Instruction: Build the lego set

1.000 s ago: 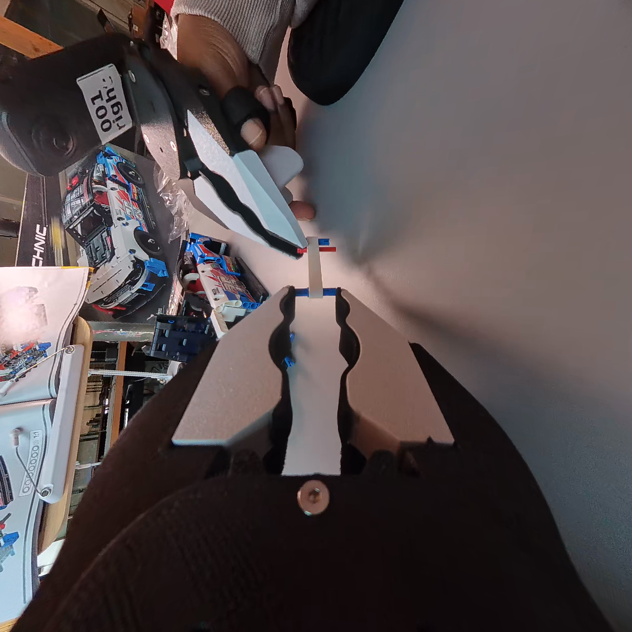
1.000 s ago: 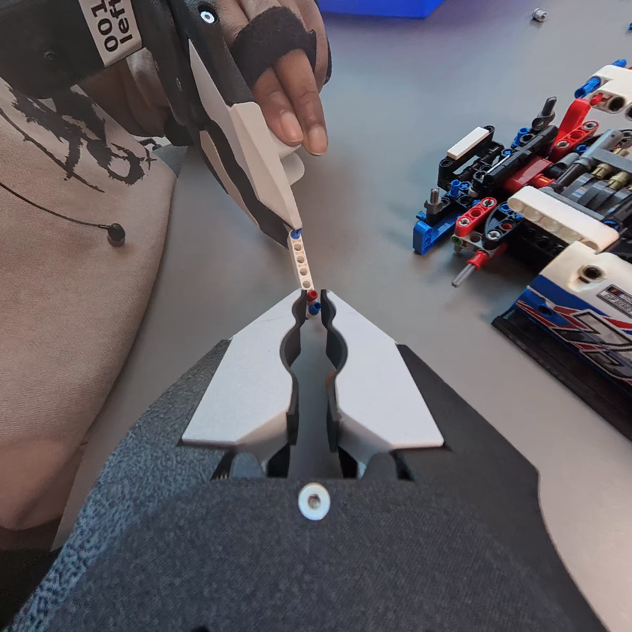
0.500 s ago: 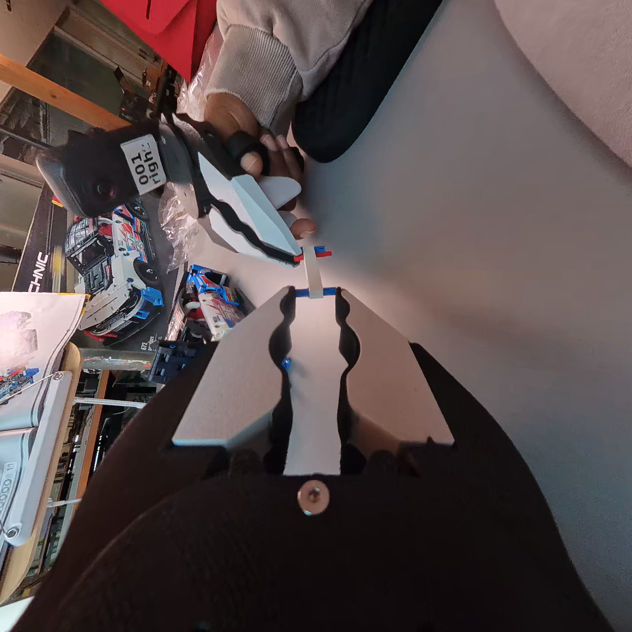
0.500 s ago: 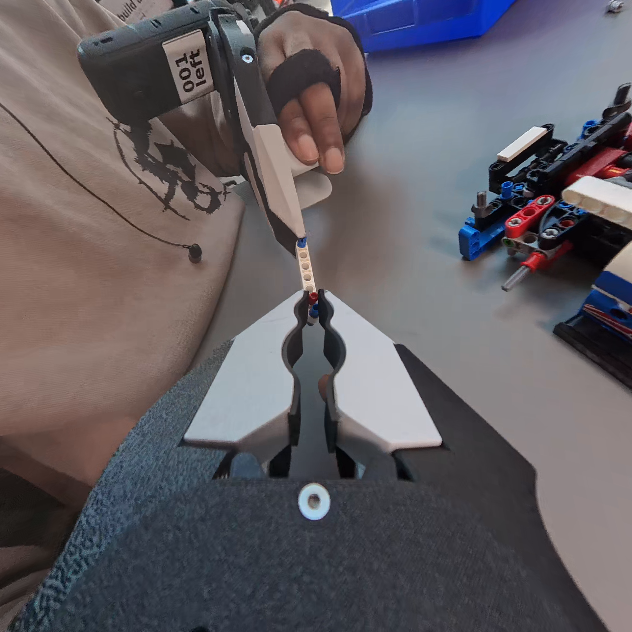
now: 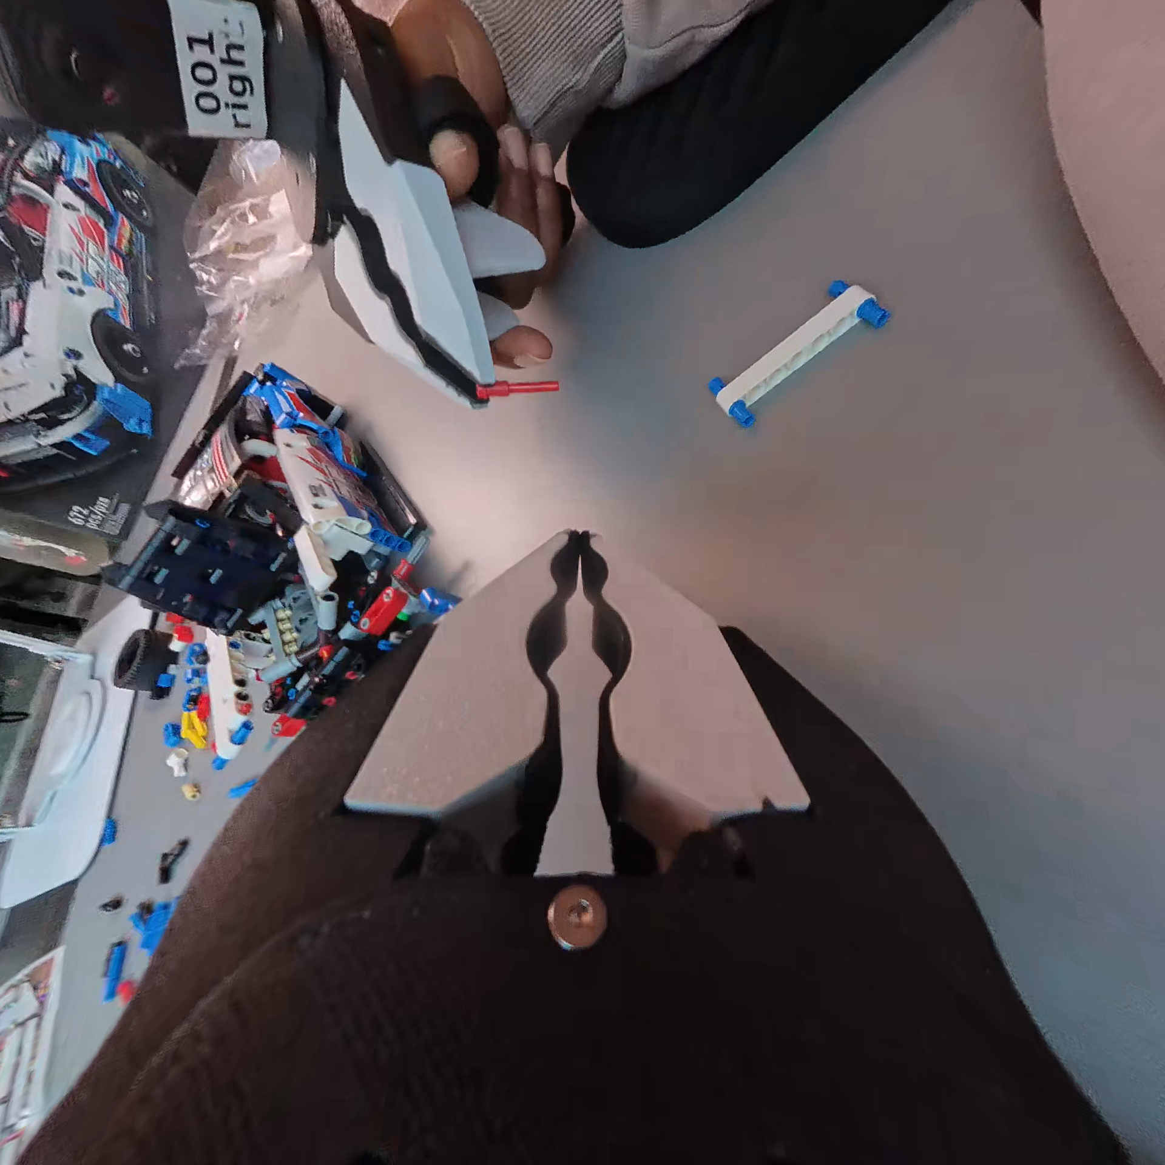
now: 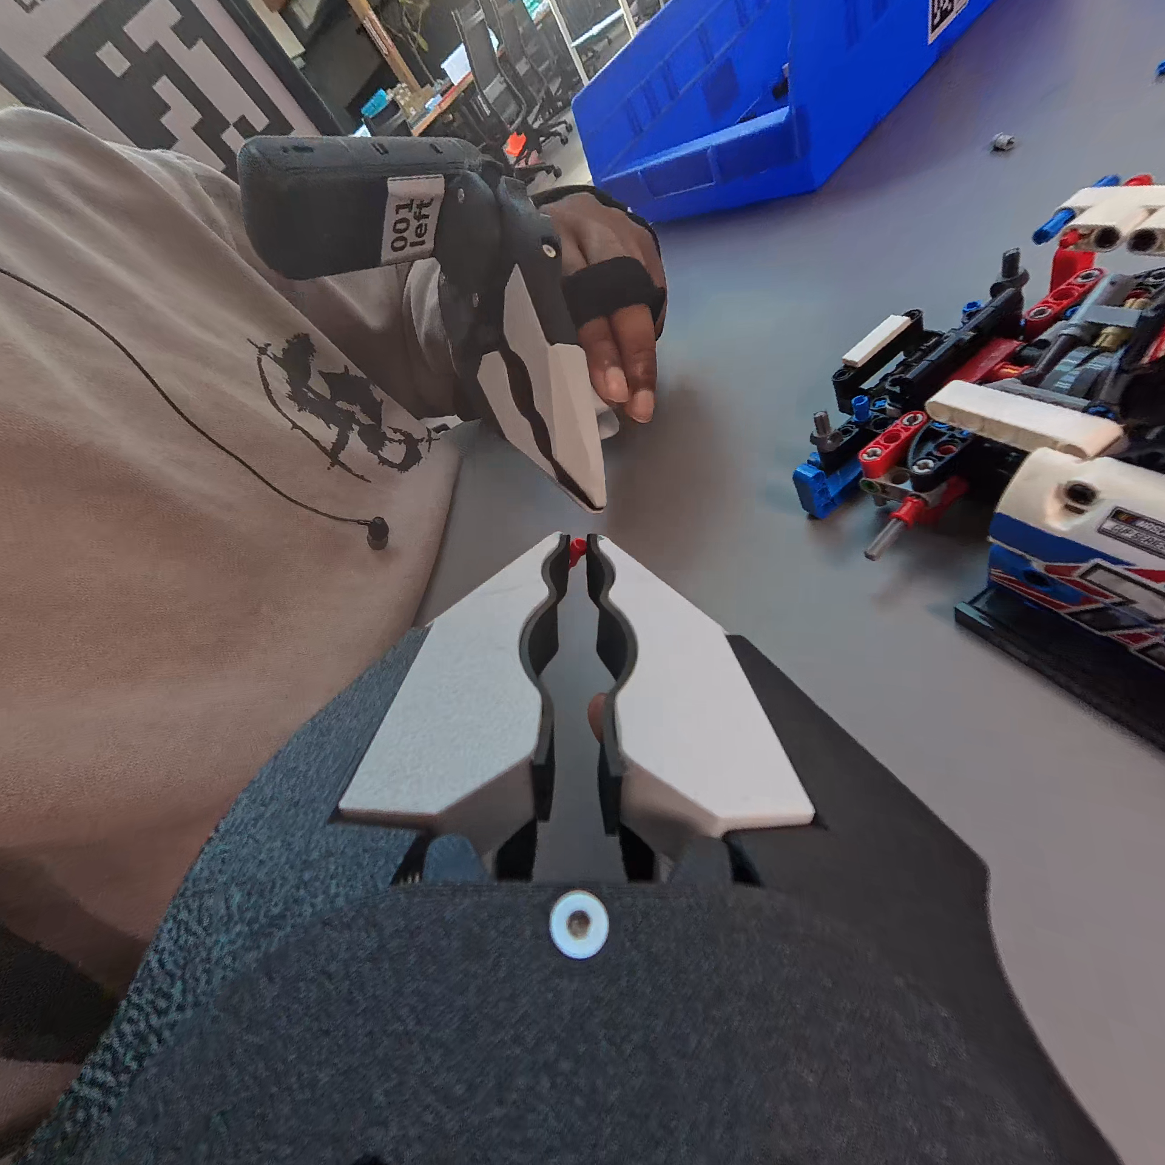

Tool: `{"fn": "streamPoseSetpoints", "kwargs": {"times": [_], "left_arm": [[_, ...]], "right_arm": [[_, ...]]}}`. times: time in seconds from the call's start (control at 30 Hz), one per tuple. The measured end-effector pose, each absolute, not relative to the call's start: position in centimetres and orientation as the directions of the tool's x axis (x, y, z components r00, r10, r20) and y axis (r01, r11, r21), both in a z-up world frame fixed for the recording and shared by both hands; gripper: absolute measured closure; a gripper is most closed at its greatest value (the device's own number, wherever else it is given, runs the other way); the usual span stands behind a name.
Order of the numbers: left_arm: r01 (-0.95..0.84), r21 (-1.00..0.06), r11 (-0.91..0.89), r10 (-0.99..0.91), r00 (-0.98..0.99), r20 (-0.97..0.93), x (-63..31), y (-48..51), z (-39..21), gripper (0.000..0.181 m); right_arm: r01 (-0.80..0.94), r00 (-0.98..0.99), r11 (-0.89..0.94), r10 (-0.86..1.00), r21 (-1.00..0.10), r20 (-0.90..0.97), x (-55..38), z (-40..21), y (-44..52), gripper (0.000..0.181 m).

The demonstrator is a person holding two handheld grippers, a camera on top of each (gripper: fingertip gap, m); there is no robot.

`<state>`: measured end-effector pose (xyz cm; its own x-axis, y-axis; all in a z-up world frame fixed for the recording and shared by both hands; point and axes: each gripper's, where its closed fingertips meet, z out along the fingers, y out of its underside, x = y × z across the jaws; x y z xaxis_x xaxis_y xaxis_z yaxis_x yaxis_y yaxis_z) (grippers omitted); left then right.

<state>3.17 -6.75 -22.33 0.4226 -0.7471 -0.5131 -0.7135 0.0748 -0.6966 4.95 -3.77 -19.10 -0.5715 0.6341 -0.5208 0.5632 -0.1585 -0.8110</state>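
Note:
A white beam (image 5: 798, 354) with blue pins at both ends lies loose on the grey table. My left gripper (image 5: 580, 536) is shut and empty above the table, well short of the beam; it also shows in the right wrist view (image 6: 592, 501). My right gripper (image 6: 575, 543) is shut on a red axle pin (image 6: 575, 546). In the left wrist view the right gripper (image 5: 482, 392) holds that red pin (image 5: 518, 388) sticking out sideways, left of the beam. The half-built race car (image 6: 1034, 403) stands at the right, and also shows in the left wrist view (image 5: 296, 504).
A blue bin (image 6: 744, 107) stands at the back of the table. Loose small parts (image 5: 195, 712) lie beside the car. The set's box (image 5: 69, 252), a clear plastic bag (image 5: 246, 239) and an instruction booklet (image 5: 25, 1040) lie at the left. The person's torso (image 6: 157, 504) is close by. Across from one pair of fingers to the other is roughly 5 centimetres.
The left gripper has let go of the white beam, which now lies on the table, and has shut. The right gripper pulled away holding only the red pin.

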Motion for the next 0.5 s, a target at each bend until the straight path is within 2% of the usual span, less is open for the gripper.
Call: {"fn": "streamPoseSetpoints", "kwargs": {"times": [0.07, 0.13, 0.33, 0.5], "left_arm": [[-0.664, -0.748, 0.0, -0.792, 0.457, -0.405, 3.4, -7.0, -22.8, 0.181], [-0.622, -0.781, -0.058, -0.826, 0.469, -0.312, 4.0, -7.3, -23.3, 0.173], [-0.522, -0.845, -0.116, -0.904, 0.409, -0.128, 7.5, -7.9, -22.8, 0.154], [-0.57, -0.816, -0.1, -0.955, 0.286, -0.083, 10.6, -8.1, -23.3, 0.147]], "right_arm": [[0.551, -0.556, -0.176, 0.652, -0.816, -0.515, 4.7, -18.9, -3.2, 0.178], [0.535, -0.53, -0.204, 0.674, -0.819, -0.514, 4.4, -18.7, -2.4, 0.178], [0.449, -0.487, -0.271, 0.725, -0.851, -0.487, 4.0, -16.9, -0.3, 0.178], [0.399, -0.403, -0.363, 0.755, -0.842, -0.517, 3.5, -16.2, 1.7, 0.178]]}}
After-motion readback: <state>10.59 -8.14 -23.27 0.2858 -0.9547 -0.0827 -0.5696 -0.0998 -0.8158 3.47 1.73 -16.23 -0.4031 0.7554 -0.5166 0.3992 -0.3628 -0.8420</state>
